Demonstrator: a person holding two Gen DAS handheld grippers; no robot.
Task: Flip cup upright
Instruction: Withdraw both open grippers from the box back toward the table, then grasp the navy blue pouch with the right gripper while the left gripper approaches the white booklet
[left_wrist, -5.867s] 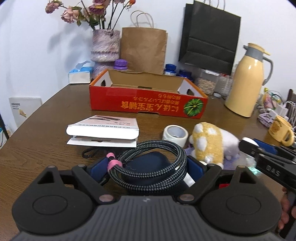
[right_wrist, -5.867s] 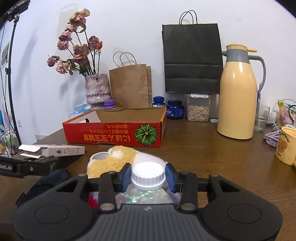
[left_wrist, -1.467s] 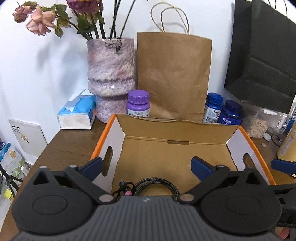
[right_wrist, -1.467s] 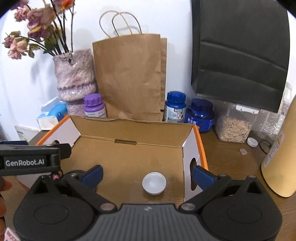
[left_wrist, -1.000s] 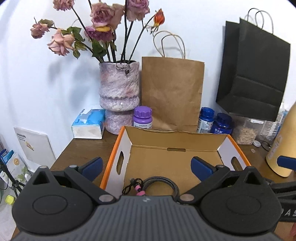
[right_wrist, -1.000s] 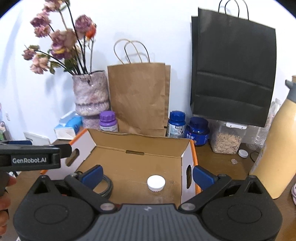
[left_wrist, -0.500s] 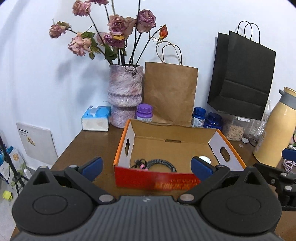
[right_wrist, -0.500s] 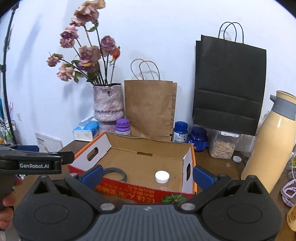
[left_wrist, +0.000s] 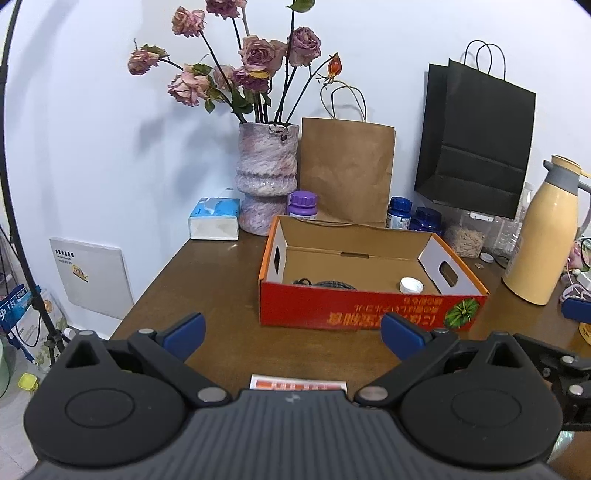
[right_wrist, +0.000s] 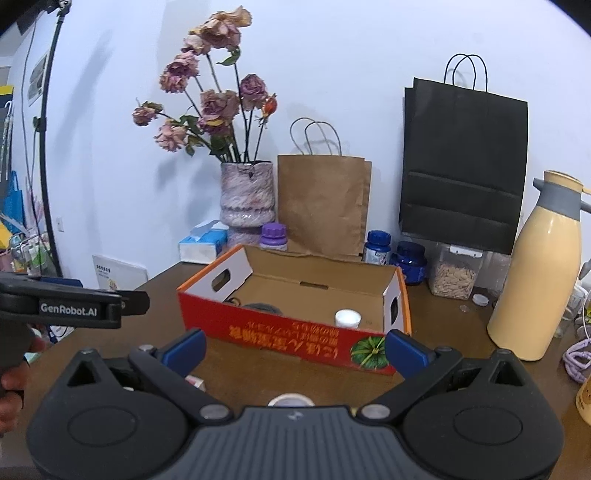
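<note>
While both claws, the left claw (left_wrist: 291, 330) and the right claw (right_wrist: 295, 349), hover wide open and empty over the tabletop (left_wrist: 218, 295) before the red box (left_wrist: 369, 314), no overturned cup shows, so I cannot tell which hand is nearer.

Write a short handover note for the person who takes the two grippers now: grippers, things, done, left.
Left gripper: open, empty, facing the red box.
Right gripper: open, empty, also in front of the box.
In the box: a black cable and a white-capped bottle.
Cup: only a yellow sliver, perhaps a mug, shows at the right edge; its pose cannot be told.
Left: find the cup, set it upright.
</note>
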